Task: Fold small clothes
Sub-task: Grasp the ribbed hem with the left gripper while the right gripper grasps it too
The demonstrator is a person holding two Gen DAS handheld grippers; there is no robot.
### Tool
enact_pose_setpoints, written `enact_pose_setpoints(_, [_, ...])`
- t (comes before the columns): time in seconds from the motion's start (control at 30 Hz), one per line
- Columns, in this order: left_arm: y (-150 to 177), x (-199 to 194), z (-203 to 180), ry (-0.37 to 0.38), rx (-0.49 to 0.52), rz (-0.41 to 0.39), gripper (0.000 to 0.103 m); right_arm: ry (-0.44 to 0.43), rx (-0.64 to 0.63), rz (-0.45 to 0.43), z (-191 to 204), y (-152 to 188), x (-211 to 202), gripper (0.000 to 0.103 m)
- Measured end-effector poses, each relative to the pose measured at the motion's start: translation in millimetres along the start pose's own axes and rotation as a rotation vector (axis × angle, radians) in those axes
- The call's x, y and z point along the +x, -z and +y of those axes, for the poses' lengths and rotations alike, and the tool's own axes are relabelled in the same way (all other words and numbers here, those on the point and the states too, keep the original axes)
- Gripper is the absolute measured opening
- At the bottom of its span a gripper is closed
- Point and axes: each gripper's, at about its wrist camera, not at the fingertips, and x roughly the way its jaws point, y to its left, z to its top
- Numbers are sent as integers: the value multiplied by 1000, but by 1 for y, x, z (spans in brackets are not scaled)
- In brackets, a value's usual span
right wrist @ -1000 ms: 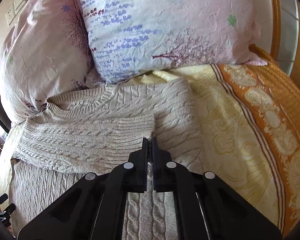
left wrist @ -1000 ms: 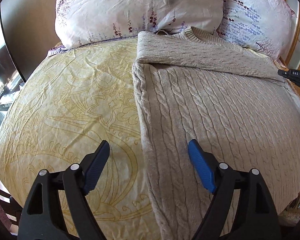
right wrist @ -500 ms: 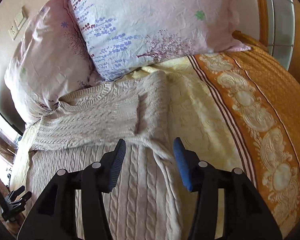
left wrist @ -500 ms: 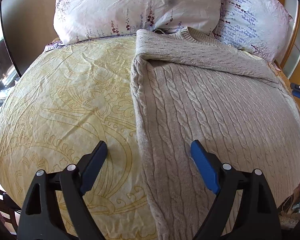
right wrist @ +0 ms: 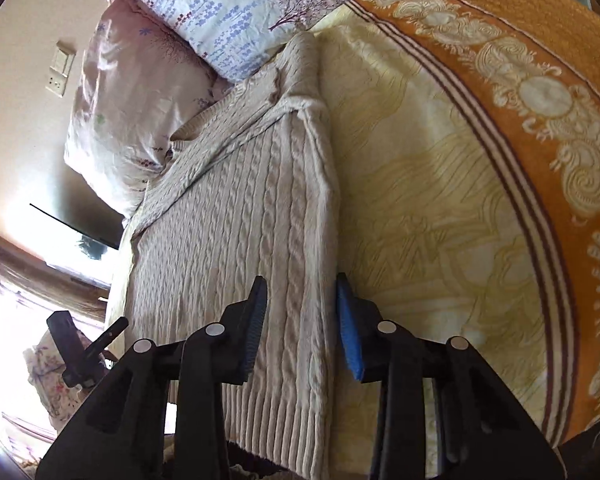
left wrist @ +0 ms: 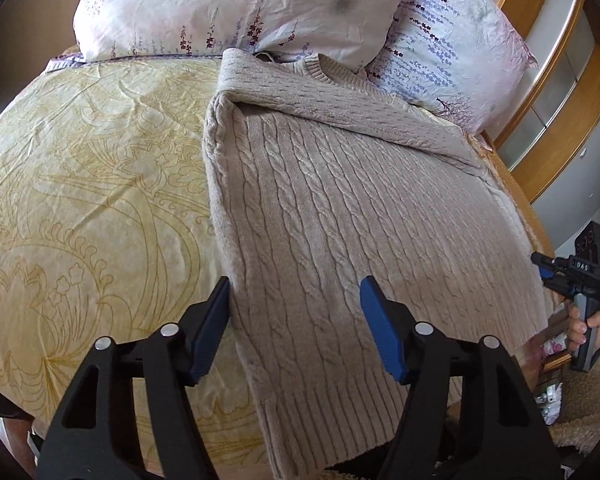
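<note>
A beige cable-knit sweater [left wrist: 340, 208] lies flat on the bed, both sleeves folded across its chest, collar toward the pillows. My left gripper [left wrist: 296, 320] is open and straddles the sweater's left edge near the hem. My right gripper [right wrist: 300, 324] is open and straddles the sweater's [right wrist: 252, 220] right edge near the ribbed hem. Neither holds anything. The right gripper also shows at the far right of the left wrist view [left wrist: 572, 276], and the left gripper at the lower left of the right wrist view [right wrist: 84, 352].
The yellow patterned bedspread [left wrist: 80, 200] has an orange border [right wrist: 540, 100] on the right. Two floral pillows [left wrist: 240, 0] [right wrist: 228, 8] stand at the head. A wooden bed frame [left wrist: 556, 120] runs along the right side.
My right gripper opened, let go of the folded sleeve and drew back down to the sweater's right edge near the hem. My left gripper shifted right over the left edge.
</note>
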Motion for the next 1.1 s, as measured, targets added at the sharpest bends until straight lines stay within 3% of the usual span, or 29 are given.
enact_pose_setpoints(0.1, [8, -7, 7, 76, -60, 16, 47, -90, 20, 43, -4, 13, 2, 25])
enact_pose_setpoints(0.2, [15, -8, 10, 156, -106, 46, 31, -123, -16, 60, -2, 24, 2, 17])
enact_pose_setpoints(0.3, [22, -7, 8, 192, -113, 75, 20, -101, -85, 56, 7, 30, 2, 15])
enact_pose_setpoints(0.43, [22, -5, 1, 180, -81, 88, 16, -45, -178, 16, 22, 30, 3, 8])
enact_pose_setpoints(0.53, [19, -3, 0, 158, -67, 92, 7, -1, -263, -73, 36, 26, -2, 7])
enact_pose_setpoints(0.63, [10, -6, 7, 170, -87, 56, 7, 45, -370, -202, 56, 22, -13, 7])
enact_pose_setpoints(0.87, [-30, -32, 17, 187, -135, -142, 6, 115, -549, -474, 88, 8, -37, 7])
enact_pose_setpoints(1.1, [-79, -40, 23, 183, -179, -273, 6, 180, -573, -654, 109, -19, -38, 7])
